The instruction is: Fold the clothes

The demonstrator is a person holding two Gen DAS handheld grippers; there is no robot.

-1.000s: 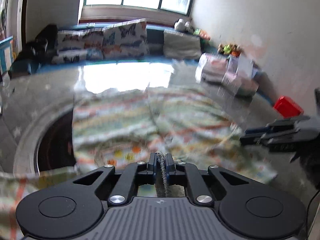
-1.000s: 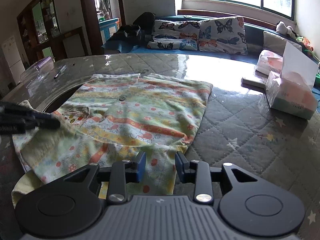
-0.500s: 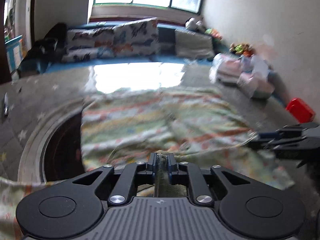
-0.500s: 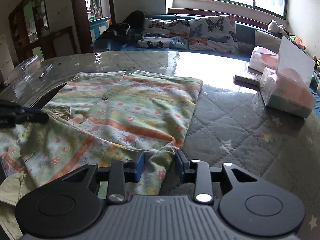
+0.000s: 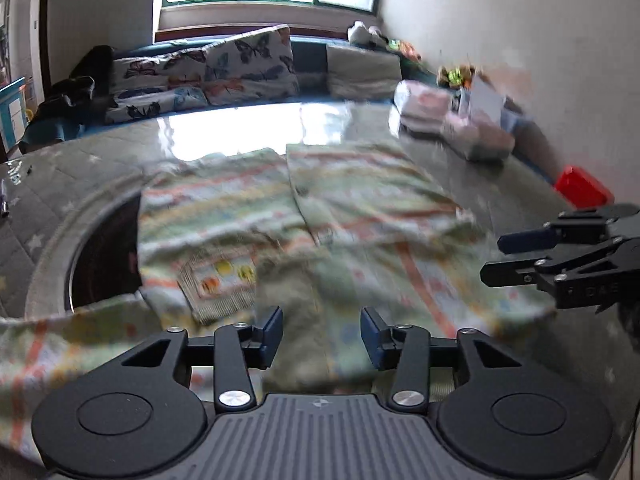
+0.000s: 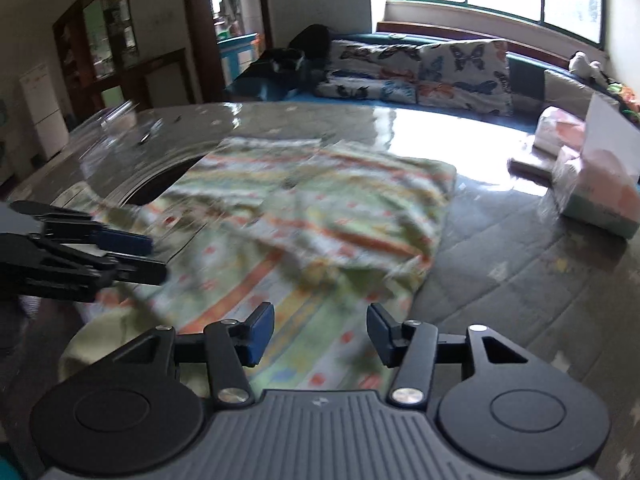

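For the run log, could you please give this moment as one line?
task: fold clothes | left gripper: open, jaws just opened, off cloth | right gripper: open, jaws just opened, off cloth | garment: on table, near edge folded over

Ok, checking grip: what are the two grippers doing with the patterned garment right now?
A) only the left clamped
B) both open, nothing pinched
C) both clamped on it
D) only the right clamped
B: the left gripper and right gripper have just been opening; their jaws stand apart above the garment, pinching nothing.

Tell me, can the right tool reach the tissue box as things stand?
Probably yes: the right tool is open and empty, and bare table lies between it and the tissue box.
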